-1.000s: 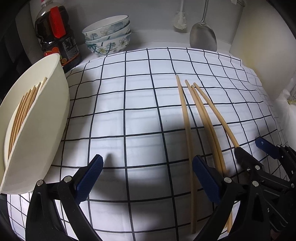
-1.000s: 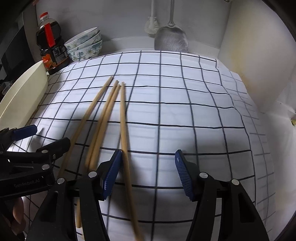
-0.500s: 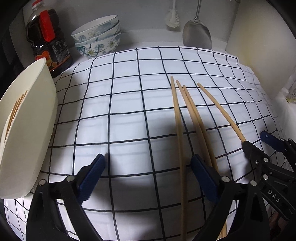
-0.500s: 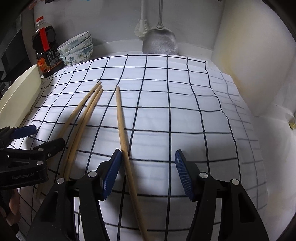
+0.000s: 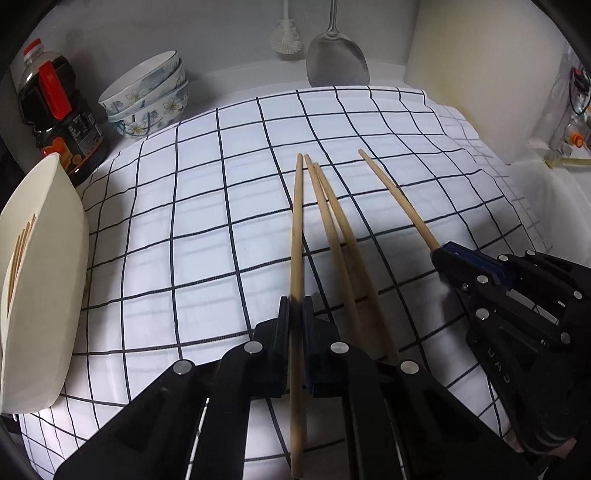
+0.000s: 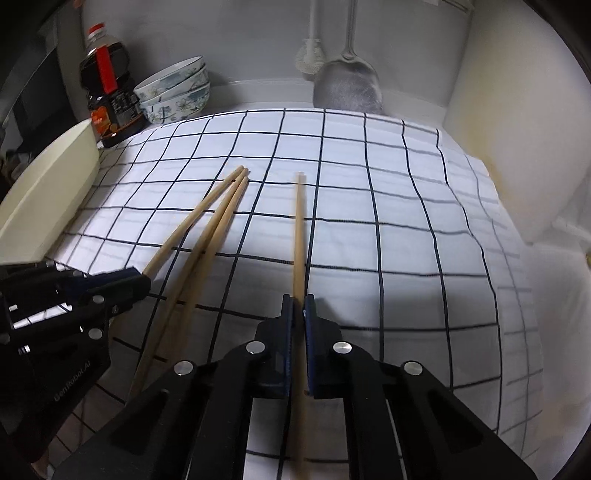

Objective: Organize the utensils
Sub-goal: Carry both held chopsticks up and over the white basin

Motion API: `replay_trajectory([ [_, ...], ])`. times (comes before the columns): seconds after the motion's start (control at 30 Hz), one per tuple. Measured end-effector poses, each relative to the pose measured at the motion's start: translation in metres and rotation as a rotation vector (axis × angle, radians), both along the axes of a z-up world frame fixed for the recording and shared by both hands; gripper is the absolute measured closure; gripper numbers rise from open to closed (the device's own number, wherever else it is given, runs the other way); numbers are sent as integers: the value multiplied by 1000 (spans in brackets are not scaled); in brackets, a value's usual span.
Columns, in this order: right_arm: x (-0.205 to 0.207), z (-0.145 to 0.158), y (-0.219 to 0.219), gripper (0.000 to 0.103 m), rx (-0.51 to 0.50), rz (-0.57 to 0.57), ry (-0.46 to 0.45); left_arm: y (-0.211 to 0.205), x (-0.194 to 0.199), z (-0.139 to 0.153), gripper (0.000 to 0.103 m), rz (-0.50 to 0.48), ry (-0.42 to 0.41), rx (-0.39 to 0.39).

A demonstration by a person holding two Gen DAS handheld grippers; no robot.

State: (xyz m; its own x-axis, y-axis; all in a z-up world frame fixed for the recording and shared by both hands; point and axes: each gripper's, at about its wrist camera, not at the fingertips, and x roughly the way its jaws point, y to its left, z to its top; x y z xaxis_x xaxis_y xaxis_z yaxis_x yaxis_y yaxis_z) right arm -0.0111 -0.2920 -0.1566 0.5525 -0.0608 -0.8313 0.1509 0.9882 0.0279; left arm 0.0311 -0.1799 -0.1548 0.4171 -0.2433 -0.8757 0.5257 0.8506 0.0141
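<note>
Several wooden chopsticks lie on a black-and-white checked cloth (image 5: 207, 206). My left gripper (image 5: 296, 306) is shut on the leftmost chopstick (image 5: 296, 229). Two loose chopsticks (image 5: 334, 229) lie just right of it. My right gripper (image 6: 298, 306) is shut on a separate chopstick (image 6: 299, 229), which also shows in the left wrist view (image 5: 397, 201). The right gripper shows at the right of the left wrist view (image 5: 448, 254), and the left gripper at the left of the right wrist view (image 6: 136, 277). A cream holder (image 5: 40, 295) at the left holds several chopsticks (image 5: 18, 254).
A dark sauce bottle (image 5: 55, 107) and stacked floral bowls (image 5: 151, 96) stand at the back left. A metal spatula (image 5: 336, 62) and a white brush (image 5: 286, 35) hang on the back wall. A cream wall (image 6: 517, 129) bounds the right side.
Both grippers have closed from open, each on one chopstick. The right chopstick has been pulled apart from the other three, to the right.
</note>
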Motion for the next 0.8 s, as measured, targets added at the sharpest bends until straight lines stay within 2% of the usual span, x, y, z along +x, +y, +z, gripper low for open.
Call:
replay_trajectory([
  [0.17,-13,6,-9,97,123,-69,16,15,-5,12,96,1,18,-4],
  [0.43,-33,47,10,97,204,-86,-38,55,-12,65,96,2,-1,-73],
  [0.67,-20,97,57,97,233,-14,-112,121,4,117,96,85,-76,-144],
  [0.8,4,119,94,97,240,59,-152,162,20,128,96,156,-105,-140],
])
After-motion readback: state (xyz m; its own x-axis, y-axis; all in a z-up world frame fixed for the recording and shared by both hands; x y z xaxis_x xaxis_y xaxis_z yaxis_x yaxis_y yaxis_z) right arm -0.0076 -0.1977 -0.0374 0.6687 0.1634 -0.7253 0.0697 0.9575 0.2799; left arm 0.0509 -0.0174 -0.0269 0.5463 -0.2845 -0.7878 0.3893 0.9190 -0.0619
